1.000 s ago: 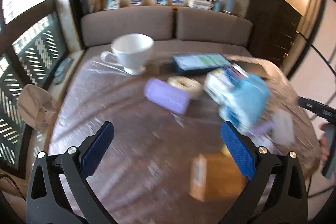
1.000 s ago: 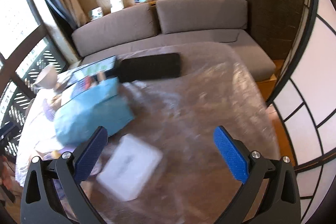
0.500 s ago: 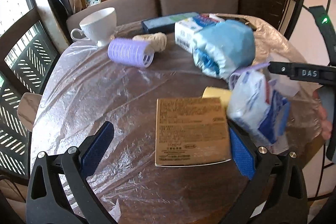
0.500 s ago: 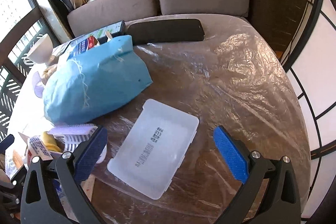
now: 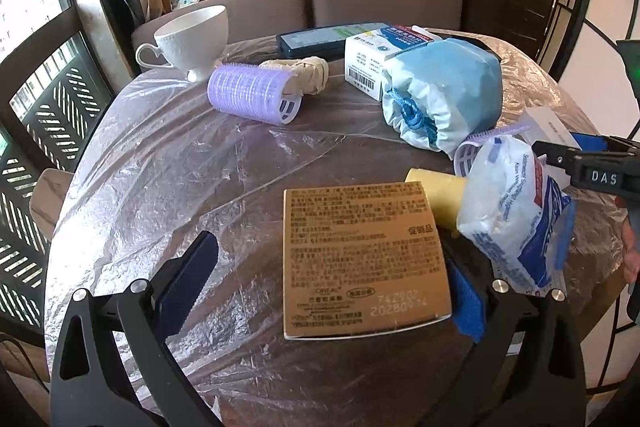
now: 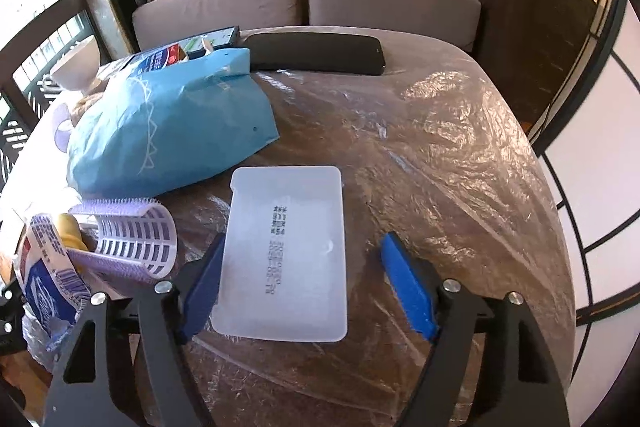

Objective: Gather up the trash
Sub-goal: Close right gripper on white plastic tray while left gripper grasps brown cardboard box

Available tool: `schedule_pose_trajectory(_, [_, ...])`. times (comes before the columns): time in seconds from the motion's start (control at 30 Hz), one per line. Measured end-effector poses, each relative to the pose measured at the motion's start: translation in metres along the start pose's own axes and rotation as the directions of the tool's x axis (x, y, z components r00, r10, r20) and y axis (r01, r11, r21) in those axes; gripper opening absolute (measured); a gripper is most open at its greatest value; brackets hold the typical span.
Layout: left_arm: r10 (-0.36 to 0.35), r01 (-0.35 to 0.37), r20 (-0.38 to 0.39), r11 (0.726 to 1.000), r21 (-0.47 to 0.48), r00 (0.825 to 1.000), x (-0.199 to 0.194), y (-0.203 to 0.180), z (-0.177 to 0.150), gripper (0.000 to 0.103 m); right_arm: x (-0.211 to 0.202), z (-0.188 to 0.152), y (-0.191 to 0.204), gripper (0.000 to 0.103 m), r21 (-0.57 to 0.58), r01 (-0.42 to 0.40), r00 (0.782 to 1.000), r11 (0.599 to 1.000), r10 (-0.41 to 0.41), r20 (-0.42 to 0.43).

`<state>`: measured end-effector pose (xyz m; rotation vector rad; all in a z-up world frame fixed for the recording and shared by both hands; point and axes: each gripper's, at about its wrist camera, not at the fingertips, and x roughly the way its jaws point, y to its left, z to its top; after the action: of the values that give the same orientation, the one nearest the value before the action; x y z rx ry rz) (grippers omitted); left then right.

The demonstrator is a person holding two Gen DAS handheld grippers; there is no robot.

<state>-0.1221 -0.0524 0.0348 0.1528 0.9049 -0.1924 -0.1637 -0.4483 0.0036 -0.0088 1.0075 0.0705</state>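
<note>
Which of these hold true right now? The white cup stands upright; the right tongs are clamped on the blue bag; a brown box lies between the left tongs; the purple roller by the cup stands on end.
1. The white cup stands upright. True.
2. The right tongs are clamped on the blue bag. False: they straddle a white plastic lid, closing in, the right pad not yet touching.
3. A brown box lies between the left tongs. True.
4. The purple roller by the cup stands on end. False: it lies on its side.
</note>
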Motion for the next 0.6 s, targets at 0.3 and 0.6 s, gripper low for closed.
schedule_pose_trajectory(0.3, [0.022, -0.023, -0.024, 1.0, -0.014, 0.999, 0.006, -0.001, 0.003, 0.102, -0.001, -0.001, 0.003, 0.076, -0.01, 0.017, 1.0, 1.0, -0.017, 0.007])
schedule_pose_trajectory(0.6, [0.014, -0.017, -0.067, 0.999, -0.042, 0.998, 0.012, 0.002, 0.004, 0.102, -0.006, -0.005, 0.011, 0.076, -0.035, 0.015, 1.0, 0.999, -0.014, 0.021])
